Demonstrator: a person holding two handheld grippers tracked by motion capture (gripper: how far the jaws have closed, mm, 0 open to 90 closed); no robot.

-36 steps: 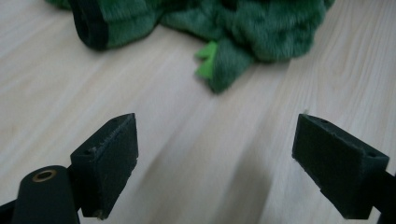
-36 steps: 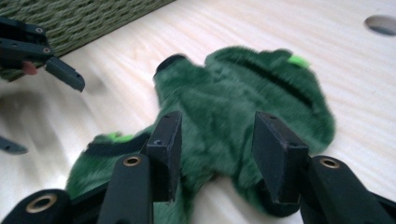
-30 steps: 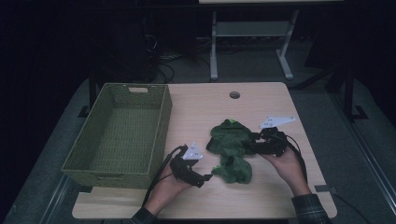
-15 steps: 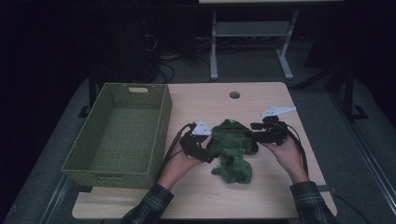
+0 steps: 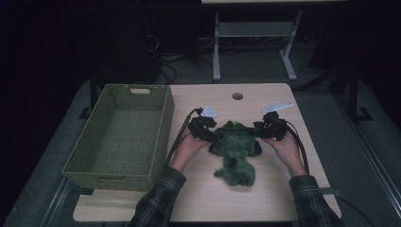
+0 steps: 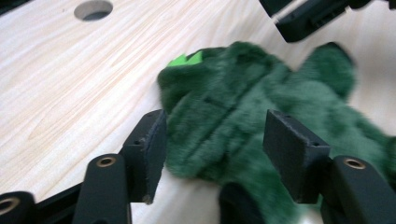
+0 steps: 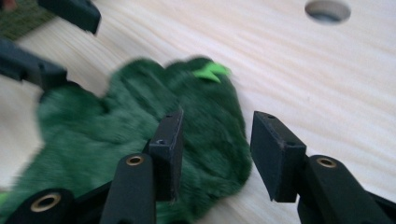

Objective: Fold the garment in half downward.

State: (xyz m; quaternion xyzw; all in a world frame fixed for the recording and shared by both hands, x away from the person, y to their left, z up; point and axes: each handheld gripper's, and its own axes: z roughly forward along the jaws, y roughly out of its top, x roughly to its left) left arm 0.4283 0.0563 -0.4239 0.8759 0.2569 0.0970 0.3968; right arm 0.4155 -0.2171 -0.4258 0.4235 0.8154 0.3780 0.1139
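The left gripper (image 6: 212, 144) has just been closing its jaws, which stand apart astride one edge of the fuzzy green cloth (image 5: 235, 144) without pressing it, while the right gripper (image 7: 212, 149), also parted, straddles the opposite edge. The step looks like taking hold of both sides at once, so the next move calls for pinching shut on the pile before lifting. Beyond the cloth lie the pale wooden table (image 5: 265, 198), the woven green basket (image 5: 113, 175) outside the left gripper, and a dark room behind.
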